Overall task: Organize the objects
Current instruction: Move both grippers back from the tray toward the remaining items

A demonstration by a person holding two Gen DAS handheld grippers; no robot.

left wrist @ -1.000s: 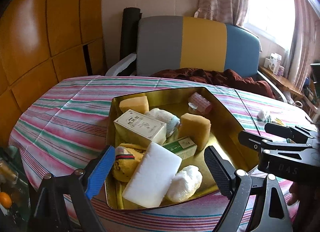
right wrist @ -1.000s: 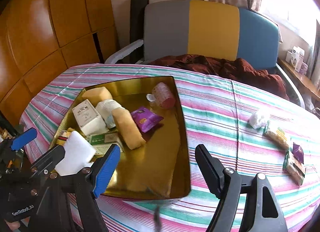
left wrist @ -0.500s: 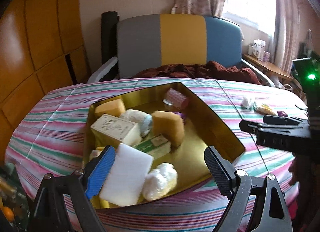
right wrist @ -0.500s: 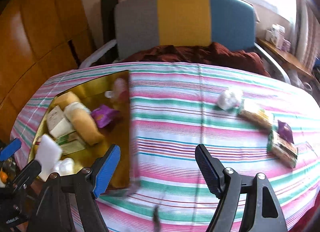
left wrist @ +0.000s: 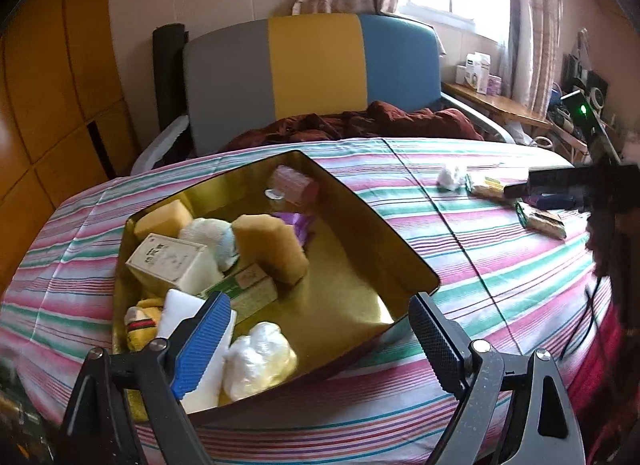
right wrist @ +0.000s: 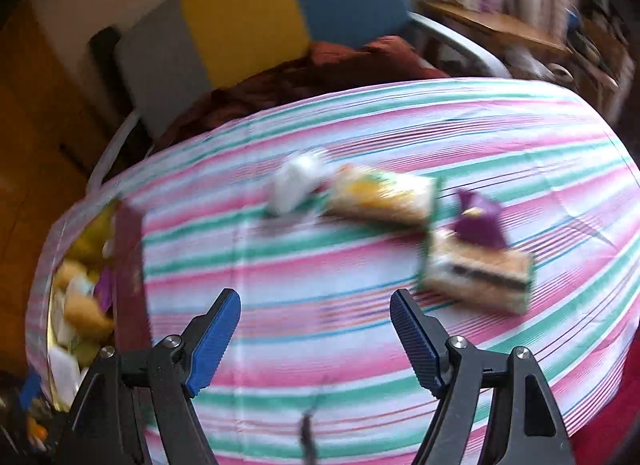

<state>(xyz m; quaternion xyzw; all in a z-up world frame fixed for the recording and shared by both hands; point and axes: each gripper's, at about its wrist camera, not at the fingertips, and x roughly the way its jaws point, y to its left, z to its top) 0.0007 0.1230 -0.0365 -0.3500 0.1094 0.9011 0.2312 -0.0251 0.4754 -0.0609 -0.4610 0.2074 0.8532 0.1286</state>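
Note:
A gold tray (left wrist: 384, 241) on the striped table holds sponges, boxes, a white block and wrapped items; its edge shows in the right wrist view (right wrist: 128, 265). My left gripper (left wrist: 320, 341) is open and empty above the tray's near edge. My right gripper (right wrist: 316, 333) is open and empty above bare cloth; it shows in the left wrist view (left wrist: 560, 185) at the right. Loose on the cloth lie a white wad (right wrist: 296, 181), a yellow-green packet (right wrist: 384, 197), a purple wrapper (right wrist: 478, 221) and a striped packet (right wrist: 476, 277). The right wrist view is blurred.
A grey, yellow and blue chair (left wrist: 316, 69) with a dark red cloth (left wrist: 360, 125) stands behind the table. Wooden panels (left wrist: 48, 105) line the left wall. A cluttered shelf (left wrist: 500, 105) sits at the right by the window.
My right gripper has swung right, away from the tray and toward the loose packets. My left gripper has turned right too, so the tray sits further left in its view.

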